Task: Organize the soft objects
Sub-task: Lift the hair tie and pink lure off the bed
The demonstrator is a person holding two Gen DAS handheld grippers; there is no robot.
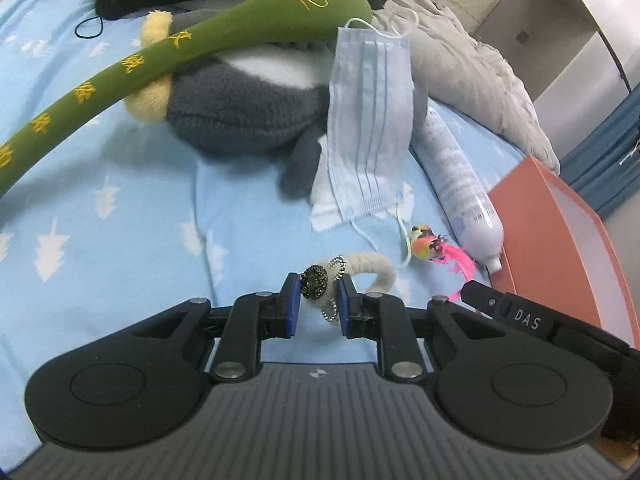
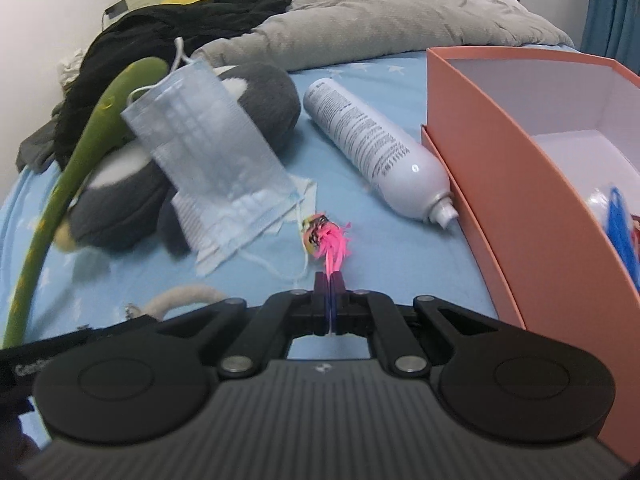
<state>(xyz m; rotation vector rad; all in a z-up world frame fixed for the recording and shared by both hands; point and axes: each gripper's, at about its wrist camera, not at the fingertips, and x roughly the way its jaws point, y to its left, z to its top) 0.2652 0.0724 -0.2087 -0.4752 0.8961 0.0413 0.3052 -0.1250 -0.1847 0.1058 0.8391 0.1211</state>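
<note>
A cream fuzzy hair loop (image 1: 372, 270) with a beaded button lies on the blue bedsheet (image 1: 120, 220). My left gripper (image 1: 319, 286) stands partly open around its button end, pads close to it. My right gripper (image 2: 329, 280) is shut on the pink feather tail of a small toy bird (image 2: 318, 232), which also shows in the left wrist view (image 1: 426, 242). A blue face mask (image 1: 370, 120) leans on a grey plush toy (image 1: 248, 112). A green plush snake (image 1: 160, 60) drapes over the plush.
An orange open box (image 2: 500, 152) stands at the right, with blue items inside. A white spray can (image 2: 372, 140) lies beside it. A grey quilt (image 2: 400, 12) and black clothes (image 2: 180, 20) are piled at the back. A black hair tie (image 1: 89, 28) lies far left.
</note>
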